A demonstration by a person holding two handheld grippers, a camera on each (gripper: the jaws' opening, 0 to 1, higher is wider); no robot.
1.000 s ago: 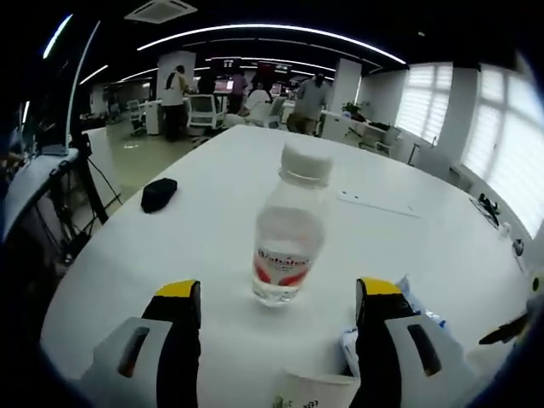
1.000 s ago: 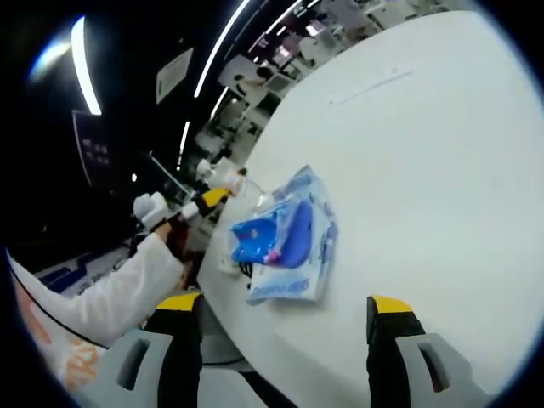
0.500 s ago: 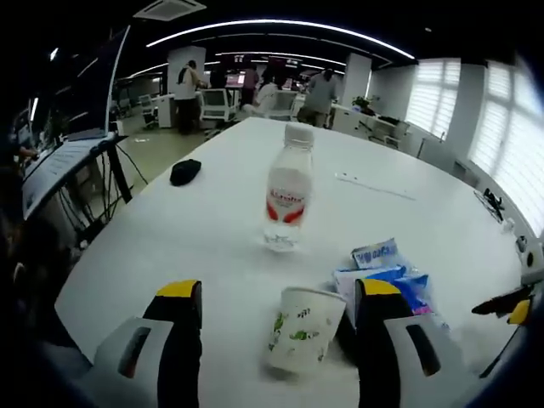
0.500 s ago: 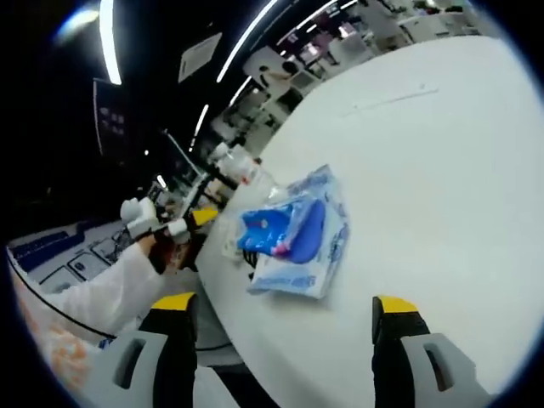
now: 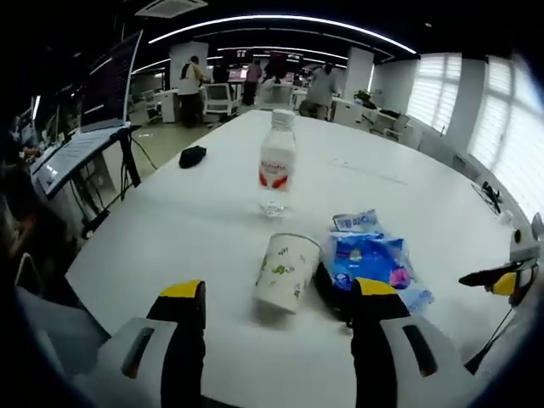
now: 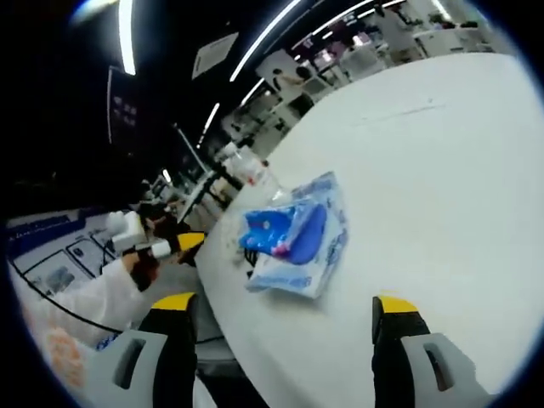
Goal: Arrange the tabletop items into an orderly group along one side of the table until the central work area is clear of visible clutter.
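One bottle, cup, packet

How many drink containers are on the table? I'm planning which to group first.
2. A water bottle stands upright mid-table; a paper cup sits nearer the left gripper's jaws, beside the blue packet. Others may be out of frame.

A broad white table with a rounded near edge runs far into an open-plan office, where long curved light strips cross a dark ceiling beside a square ceiling vent. On the right, a wall of tall windows with pale blinds lets in daylight, and white columns stand at the far end among desks and white chairs, where several people stand. On the left, a dark screen on a stand rises over a pale, shiny floor.
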